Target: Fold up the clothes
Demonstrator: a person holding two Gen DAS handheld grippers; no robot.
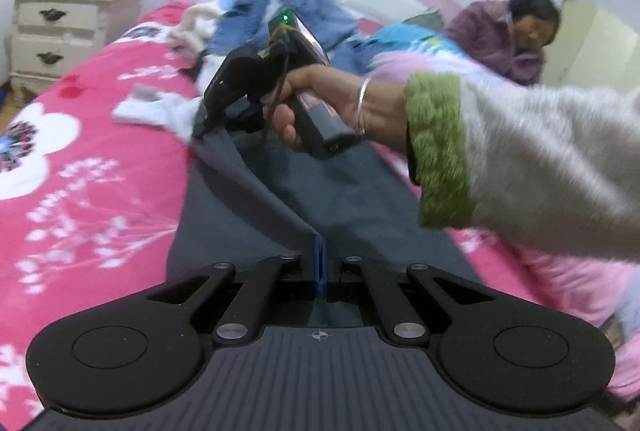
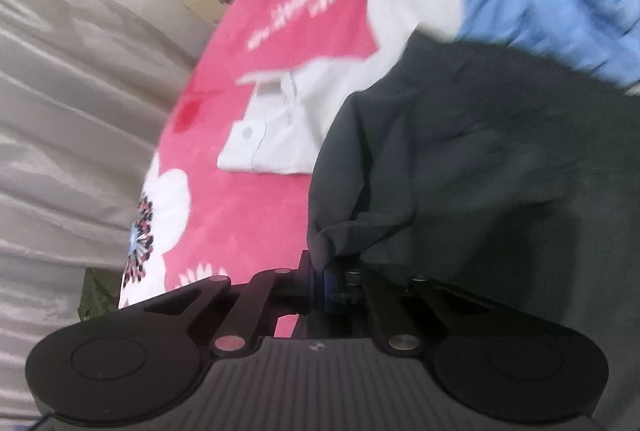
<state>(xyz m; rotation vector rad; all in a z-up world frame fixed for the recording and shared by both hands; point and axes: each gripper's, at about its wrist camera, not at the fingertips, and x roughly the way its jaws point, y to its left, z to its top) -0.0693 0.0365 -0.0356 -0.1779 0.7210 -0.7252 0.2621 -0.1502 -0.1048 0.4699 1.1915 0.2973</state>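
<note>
A dark grey garment (image 1: 320, 199) lies stretched along the pink floral bed cover (image 1: 100, 159). My left gripper (image 1: 321, 251) is shut on its near edge, the cloth pinched between the blue pads. Farther up the garment, my right gripper (image 1: 200, 127), held by a hand in a grey sleeve with a green cuff, is shut on another edge and lifts it into a ridge. In the right wrist view the dark garment (image 2: 480, 159) fills the right side, with my right gripper (image 2: 326, 271) pinching a bunched fold of it.
A white shirt (image 2: 272, 143) lies beside the grey garment on the cover. Blue denim and other clothes (image 1: 288, 11) are piled near the pink headboard. A cream nightstand (image 1: 68, 27) stands at the left. A person (image 1: 516, 35) sits at the far right. Curtains (image 2: 72, 111) hang left.
</note>
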